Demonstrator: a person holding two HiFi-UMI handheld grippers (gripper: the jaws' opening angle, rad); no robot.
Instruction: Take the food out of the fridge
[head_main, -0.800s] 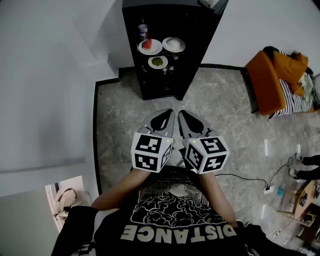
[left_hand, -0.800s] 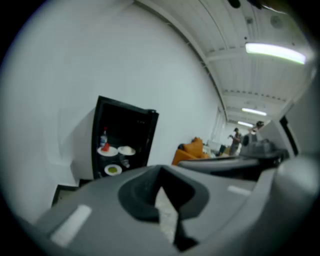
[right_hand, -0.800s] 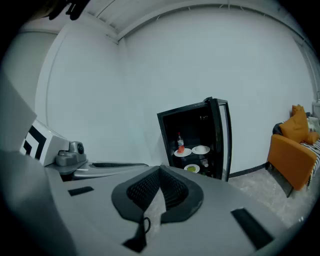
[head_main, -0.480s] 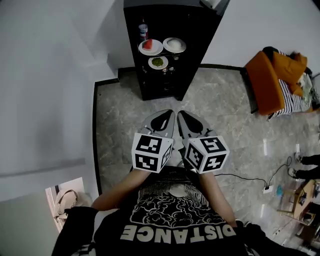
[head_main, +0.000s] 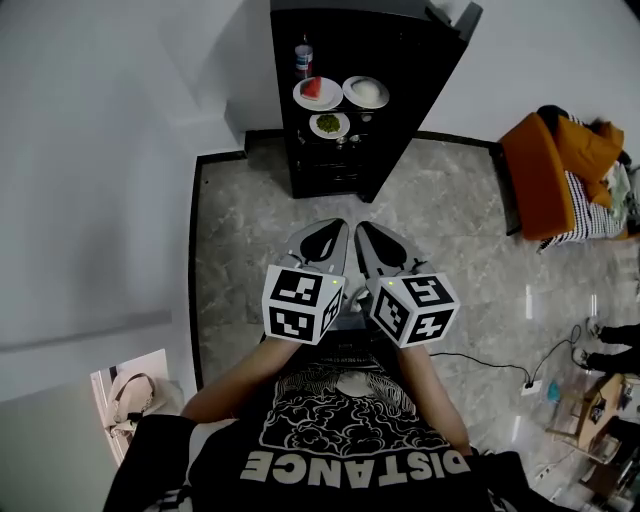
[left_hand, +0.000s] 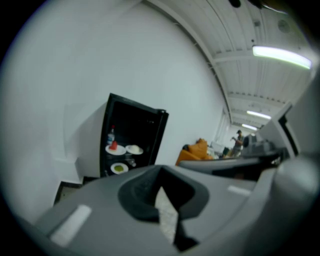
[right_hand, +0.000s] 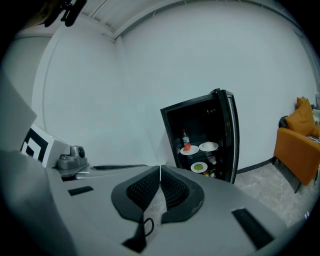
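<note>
We hold two tools side by side in front of our chest, both of smooth grey plastic, each with a cube of black-and-white square markers at its back. The left tool (head_main: 336, 228) has its jaws together, ribbed dark pads meeting at the tip with nothing between them. The right tool (head_main: 364, 228) is likewise closed on nothing. Both point slightly downward toward the fridge (head_main: 420, 90), which stands well apart from them against the white wall.

The fridge is a tall, narrow black box with its door (right_hand: 232, 135) swung open to the right. The food sits inside on its shelves. We count three round white plates:
- one with a red watermelon wedge (head_main: 313, 88)
- one beside it with a pale white mound (head_main: 366, 91)
- one on the shelf below with something green (head_main: 329, 125)

One bottle (head_main: 304, 55) stands upright behind the watermelon. Small items on a lower shelf are too small to tell.

A stretch of grey marbled floor (head_main: 450, 230) with a black border lies between us and the fridge. To the right stands one orange armchair (head_main: 545, 175) with a checked cloth (head_main: 590, 205) on it. One dark cable (head_main: 480, 355) runs across the floor to a white power strip (head_main: 530, 386).
</note>
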